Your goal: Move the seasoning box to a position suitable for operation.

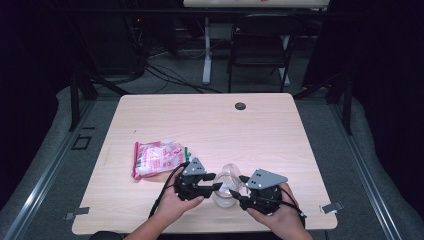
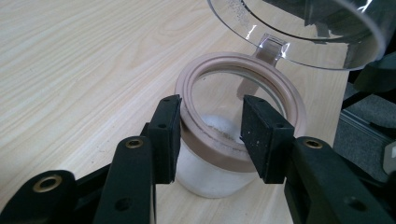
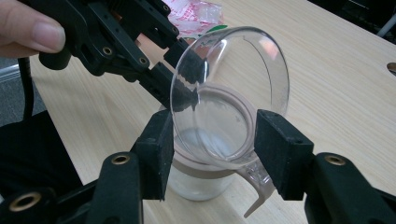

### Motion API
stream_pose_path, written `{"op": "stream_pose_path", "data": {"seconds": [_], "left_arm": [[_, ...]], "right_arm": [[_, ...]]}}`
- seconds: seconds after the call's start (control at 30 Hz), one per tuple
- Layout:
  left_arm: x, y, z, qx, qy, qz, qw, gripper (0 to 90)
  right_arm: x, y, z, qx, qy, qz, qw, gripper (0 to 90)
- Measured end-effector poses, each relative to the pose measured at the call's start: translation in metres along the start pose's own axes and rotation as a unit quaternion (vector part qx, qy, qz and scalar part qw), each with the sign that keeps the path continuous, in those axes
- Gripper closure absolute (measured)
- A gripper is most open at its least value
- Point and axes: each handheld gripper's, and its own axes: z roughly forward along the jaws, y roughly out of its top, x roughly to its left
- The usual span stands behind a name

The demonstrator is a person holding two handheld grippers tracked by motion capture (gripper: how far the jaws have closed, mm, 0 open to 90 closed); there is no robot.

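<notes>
Jar [image 2: 219, 154] of clear glass stands near the table's [image 1: 210, 120] near edge, a little right of the middle, between my two grippers. A pinkish ring [image 2: 287, 95] runs round its mouth, and a thin layer of white powder or grains lies on its bottom. Its clear hinged lid [image 3: 233, 88] is swung up and tilted back, hanging over the mouth from a hinge tab.

My left gripper [image 2: 210, 135] straddles the near part of the rim: one pad is outside the ring, the other over the mouth, and both are loose with gaps showing, so nothing is clamped. My right gripper [image 3: 210, 149] has its jaws either side of the lid's lower edge and the jar's neck; I cannot tell whether the pads press. In the right gripper view the left gripper's jaws sit behind the raised lid, seen partly through the plastic.

Toward the left edge, well apart from the jar, lies a red-and-white plastic packet [image 1: 157, 157]. A dark round cap [image 1: 240, 106] sits near the far edge.
</notes>
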Motion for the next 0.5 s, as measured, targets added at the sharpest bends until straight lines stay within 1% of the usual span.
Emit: {"op": "stream_pose_path", "data": {"seconds": [0.03,0.2,0.33,0.4,0.43,0.5], "left_arm": [[0.001,0.0,0.0,0.002,-0.003,0.0,1.0,58.8],[0.001,-0.001,-0.001,0.0,-0.004,0.002,1.0,59.3],[0.001,-0.001,-0.001,-0.002,-0.004,0.001,1.0,59.3],[0.002,-0.002,-0.001,-0.002,-0.005,0.004,1.0,59.4],[0.001,-0.002,0.0,-0.007,-0.004,0.003,1.0,59.4],[0.001,-0.002,0.0,-0.007,-0.005,0.002,1.0,59.4]], "right_arm": [[0.0,0.0,-0.001,0.001,0.0,0.0,1.0,49.0],[-0.003,0.002,-0.006,0.003,-0.001,0.002,1.0,48.9],[-0.009,0.003,-0.014,0.004,-0.003,0.013,0.9999,48.7],[-0.013,0.004,-0.018,0.008,-0.002,0.017,0.9998,48.8],[-0.014,0.004,-0.019,0.009,-0.005,0.02,0.9997,48.8],[-0.017,0.004,-0.022,0.014,-0.003,0.025,0.9996,49.8]]}}
